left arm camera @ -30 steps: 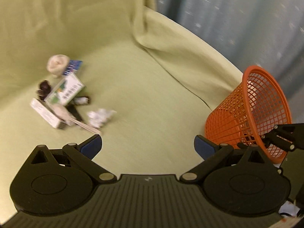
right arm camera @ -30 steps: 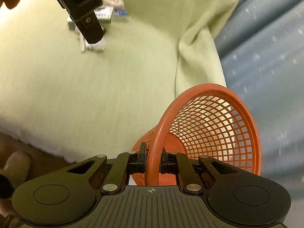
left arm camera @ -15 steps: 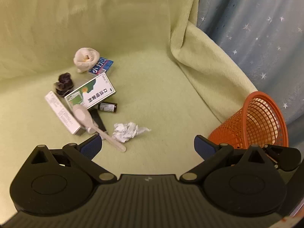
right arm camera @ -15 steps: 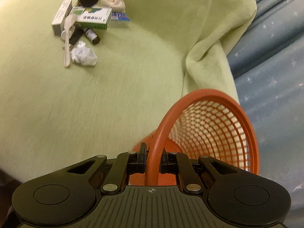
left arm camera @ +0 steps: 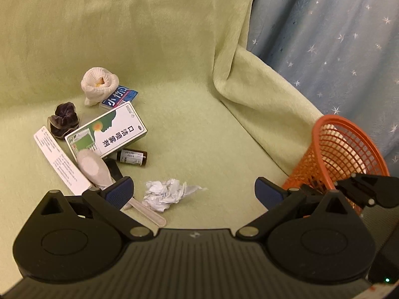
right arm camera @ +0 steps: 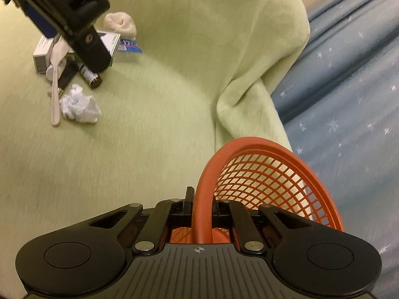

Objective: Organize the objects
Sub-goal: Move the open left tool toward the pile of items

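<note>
My right gripper (right arm camera: 202,208) is shut on the rim of an orange mesh basket (right arm camera: 274,174), which hangs tilted at the right edge of the green-covered seat; the same basket (left arm camera: 344,154) shows in the left wrist view. My left gripper (left arm camera: 194,191) stands open above a crumpled white paper (left arm camera: 167,194), with nothing between its fingers. A clutter pile lies at the left: a green-and-white box (left arm camera: 109,132), a small brown bottle (left arm camera: 132,157), a white spoon (left arm camera: 99,172), a long white box (left arm camera: 59,159), a rolled white sock (left arm camera: 99,84), a blue packet (left arm camera: 119,98) and a dark scrunchie (left arm camera: 63,120).
A pale green blanket (left arm camera: 174,49) covers the seat and its back, with a thick fold (right arm camera: 244,94) beside the basket. A blue star-patterned curtain (left arm camera: 324,37) hangs at the right. In the right wrist view the left gripper's body (right arm camera: 64,17) hides part of the pile.
My left gripper has come down and forward toward the pile, so the crumpled paper now lies just ahead of its fingers. The basket has moved lower along the seat's right edge with my right gripper.
</note>
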Demonstrator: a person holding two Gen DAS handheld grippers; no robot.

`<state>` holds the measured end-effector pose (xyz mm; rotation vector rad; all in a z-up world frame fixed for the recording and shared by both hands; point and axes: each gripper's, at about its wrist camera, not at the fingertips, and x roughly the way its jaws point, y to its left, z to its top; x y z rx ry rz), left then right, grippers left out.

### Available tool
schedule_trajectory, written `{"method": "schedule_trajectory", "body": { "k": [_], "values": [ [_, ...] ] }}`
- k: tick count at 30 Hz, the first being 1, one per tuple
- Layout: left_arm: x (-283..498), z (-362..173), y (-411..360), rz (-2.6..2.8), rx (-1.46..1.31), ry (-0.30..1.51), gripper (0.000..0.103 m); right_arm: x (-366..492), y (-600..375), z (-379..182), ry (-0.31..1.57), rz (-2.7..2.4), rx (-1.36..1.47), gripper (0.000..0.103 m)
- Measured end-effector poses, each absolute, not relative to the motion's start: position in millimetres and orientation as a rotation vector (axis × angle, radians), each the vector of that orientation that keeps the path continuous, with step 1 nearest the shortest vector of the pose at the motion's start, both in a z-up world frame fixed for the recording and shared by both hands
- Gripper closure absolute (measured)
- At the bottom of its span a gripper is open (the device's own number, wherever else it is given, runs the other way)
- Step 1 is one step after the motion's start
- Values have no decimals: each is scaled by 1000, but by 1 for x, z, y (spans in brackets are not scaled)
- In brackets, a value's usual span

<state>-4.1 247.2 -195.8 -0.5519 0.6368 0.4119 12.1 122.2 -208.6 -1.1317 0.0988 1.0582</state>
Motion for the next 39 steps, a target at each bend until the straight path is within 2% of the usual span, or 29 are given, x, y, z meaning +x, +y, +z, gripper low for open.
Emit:
{"method": "schedule_trajectory", "body": {
  "k": [11, 25, 33, 39],
  "values": [
    [-39, -191, 241, 442, -521, 605, 2, -8, 127, -217, 0, 1031, -1159, 98],
    [-79, -133, 233, 565, -433, 588, 2, -21, 113, -235, -99, 1045, -1238, 98],
    [-61, -158, 252, 535, -421, 619, 2, 0, 114, -240, -63, 971, -1336, 98],
    [-54, -182, 272, 476, -302, 654, 2, 10, 113, -247, -19, 909, -1355, 98]
  ]
}}
